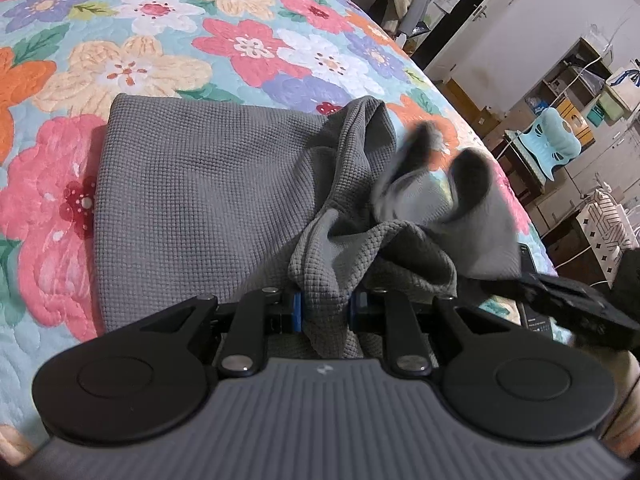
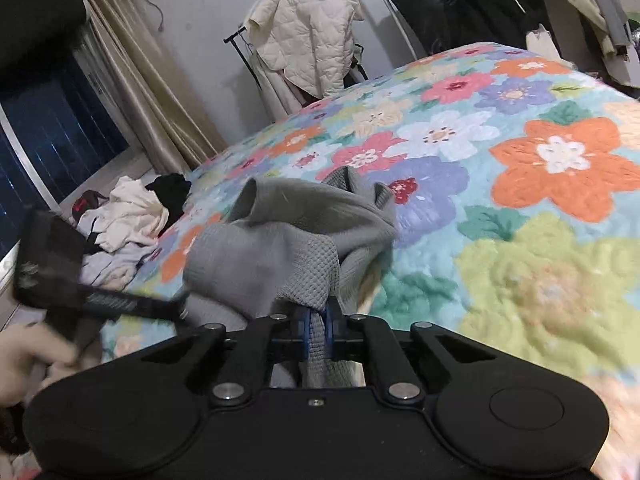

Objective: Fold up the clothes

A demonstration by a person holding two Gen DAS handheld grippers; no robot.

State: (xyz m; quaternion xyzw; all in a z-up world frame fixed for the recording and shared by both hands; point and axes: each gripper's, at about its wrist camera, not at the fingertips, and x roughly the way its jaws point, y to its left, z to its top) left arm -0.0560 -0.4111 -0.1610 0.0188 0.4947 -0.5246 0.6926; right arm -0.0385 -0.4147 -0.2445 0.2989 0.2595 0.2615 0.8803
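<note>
The grey waffle-knit garment lies on the floral quilt, in the left wrist view: its broad part smooth and flat, its right end bunched and lifted where the left gripper pinches a thick wad of the dimpled cloth between blue pads. From the right wrist view, the right gripper clamps a thin strip of the same soft knit, with a crumpled clothes pile lying beyond; I'd judge a neat fold needs both held edges kept level and taut.
</note>
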